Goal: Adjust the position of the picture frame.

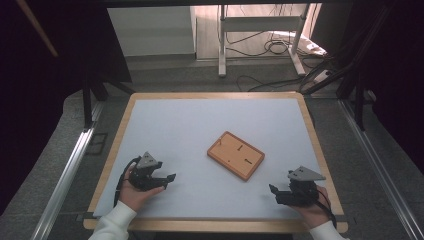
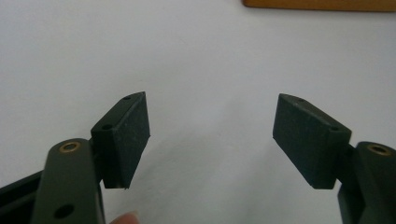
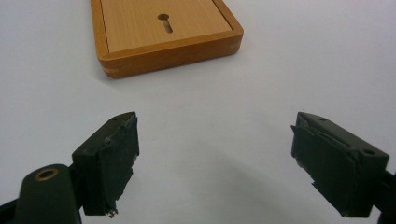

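A flat wooden box with a slotted sliding lid lies near the middle of the white table top, turned at an angle. In the right gripper view the wooden box lies ahead, its keyhole-shaped slot plain to see. My left gripper rests at the front left, jaws wide and empty, pointing right. My right gripper sits at the front right, open and empty, pointing left. In the left gripper view the left gripper frames bare table, with the box's edge at the top.
The table has a raised wooden rim. Beyond its far edge stand a white metal frame and loose cables on the floor. Metal rails run along both sides of the table.
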Tool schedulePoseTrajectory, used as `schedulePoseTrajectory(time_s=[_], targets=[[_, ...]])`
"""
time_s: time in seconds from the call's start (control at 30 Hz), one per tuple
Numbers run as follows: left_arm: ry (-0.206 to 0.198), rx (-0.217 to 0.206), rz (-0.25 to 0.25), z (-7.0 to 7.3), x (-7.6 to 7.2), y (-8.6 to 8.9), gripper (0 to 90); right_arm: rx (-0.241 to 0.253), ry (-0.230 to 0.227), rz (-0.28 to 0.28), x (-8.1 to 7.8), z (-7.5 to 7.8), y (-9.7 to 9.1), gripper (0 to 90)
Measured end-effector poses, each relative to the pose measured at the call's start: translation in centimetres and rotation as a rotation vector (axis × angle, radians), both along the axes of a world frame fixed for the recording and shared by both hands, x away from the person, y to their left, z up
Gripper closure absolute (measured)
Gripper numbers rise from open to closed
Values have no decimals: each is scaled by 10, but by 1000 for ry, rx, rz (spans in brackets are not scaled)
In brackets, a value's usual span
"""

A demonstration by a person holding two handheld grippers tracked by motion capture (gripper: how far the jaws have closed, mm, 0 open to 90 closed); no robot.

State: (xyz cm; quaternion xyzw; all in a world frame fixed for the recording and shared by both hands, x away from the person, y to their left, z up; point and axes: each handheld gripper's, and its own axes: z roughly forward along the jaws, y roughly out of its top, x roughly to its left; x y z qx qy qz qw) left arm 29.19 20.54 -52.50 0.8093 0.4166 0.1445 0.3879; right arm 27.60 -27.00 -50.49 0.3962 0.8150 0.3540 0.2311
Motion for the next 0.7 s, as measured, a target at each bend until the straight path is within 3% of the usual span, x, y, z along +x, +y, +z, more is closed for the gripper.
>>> schedulePoseTrajectory(time_s=[0.33,0.7], targets=[[-17,-7,-12,10,5,-8,255,-22,3,5,-3,-4,3,155],[-11,-9,-44,16,15,-17,235,-29,1,-4,-3,-6,2,155]])
